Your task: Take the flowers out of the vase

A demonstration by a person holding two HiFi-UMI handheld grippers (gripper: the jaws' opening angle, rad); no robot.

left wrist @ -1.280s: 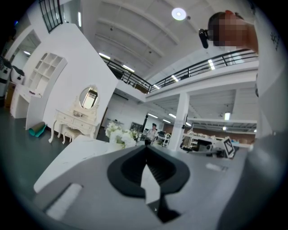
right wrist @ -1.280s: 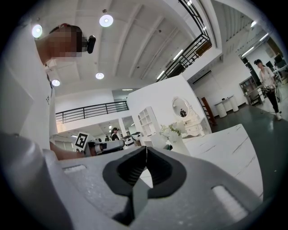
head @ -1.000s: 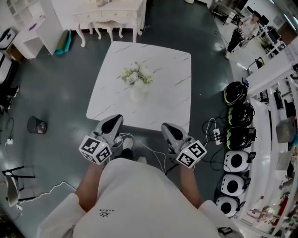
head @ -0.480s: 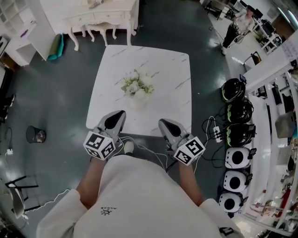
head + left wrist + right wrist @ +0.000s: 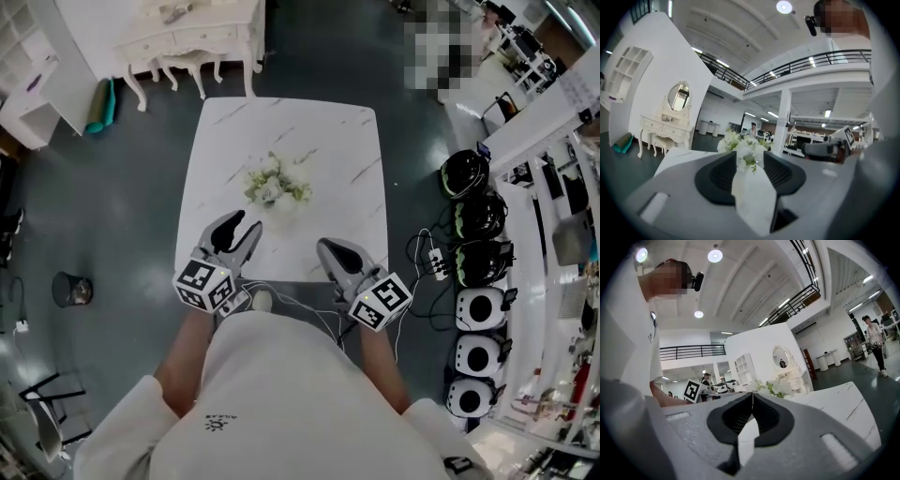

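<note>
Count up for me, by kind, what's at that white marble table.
Grippers: 2 (left gripper, right gripper)
Vase: 1
Flower bunch: 1
Table: 1
Total: 5

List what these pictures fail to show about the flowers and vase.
Vase: head view, largely under the flowers, white against the white table; its shape unclear.
Vase, left gripper view: only white shows inside the open left gripper; vase or table, unclear.
Flowers, right gripper view: the shut right gripper hides all but their tops.
Stem count: too small everywhere.
</note>
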